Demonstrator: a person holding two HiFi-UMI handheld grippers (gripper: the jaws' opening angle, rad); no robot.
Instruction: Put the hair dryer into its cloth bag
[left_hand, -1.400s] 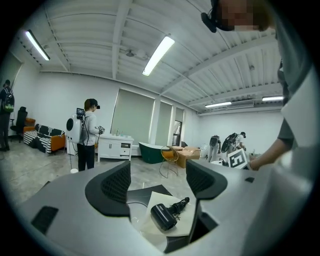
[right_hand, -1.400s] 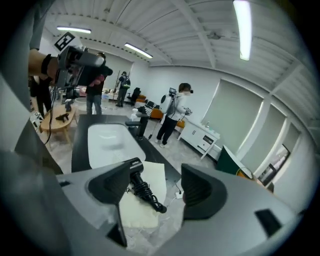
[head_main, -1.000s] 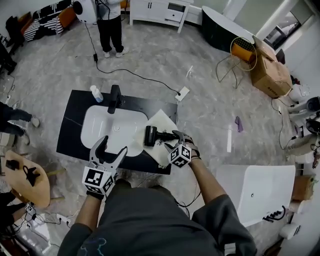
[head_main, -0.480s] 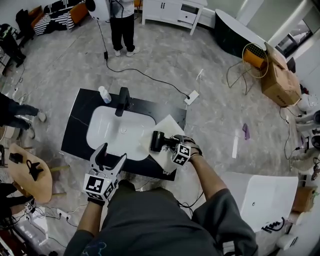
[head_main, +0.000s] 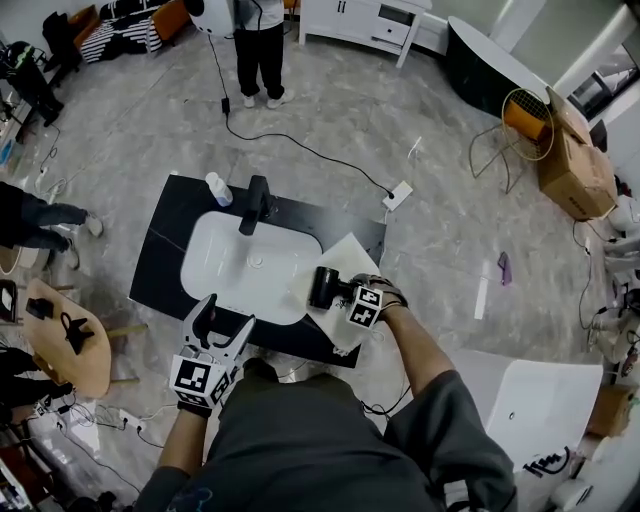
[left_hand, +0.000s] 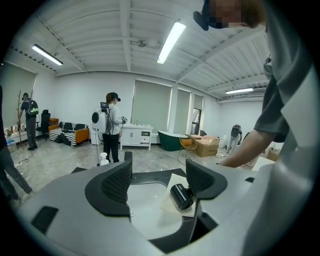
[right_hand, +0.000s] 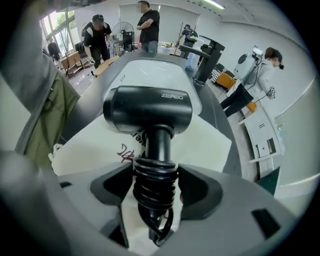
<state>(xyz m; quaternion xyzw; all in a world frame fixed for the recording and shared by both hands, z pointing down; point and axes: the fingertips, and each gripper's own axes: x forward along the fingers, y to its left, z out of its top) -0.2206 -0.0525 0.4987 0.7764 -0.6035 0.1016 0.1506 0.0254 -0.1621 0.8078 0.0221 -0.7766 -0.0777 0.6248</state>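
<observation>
A: What kind of place is this?
B: A staged bathroom set in a studio hall: washbasin (head_main: 240, 272) ahead of the left gripper (head_main: 228, 312), bathtub (head_main: 500, 65) and white cabinet (head_main: 370, 18) far beyond, cardboard box (head_main: 575, 165), trailing cable (head_main: 300, 150).

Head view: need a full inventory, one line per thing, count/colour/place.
hair dryer: 1, black, lying on the cloth bag
cloth bag: 1, cream, flat on the countertop, right of the basin
basin: 1, white, set in the countertop
countertop: 1, black, mid-floor
faucet: 1, black, behind the basin
bottle: 1, pale, countertop's far-left corner
cardboard box: 1, brown, floor, far right
bystander: 1, dark trousers, floor beyond the countertop
left tongs: 1, grey, open, empty, at the countertop's near edge
right tongs: 1, grey, shut on the hair dryer's handle
</observation>
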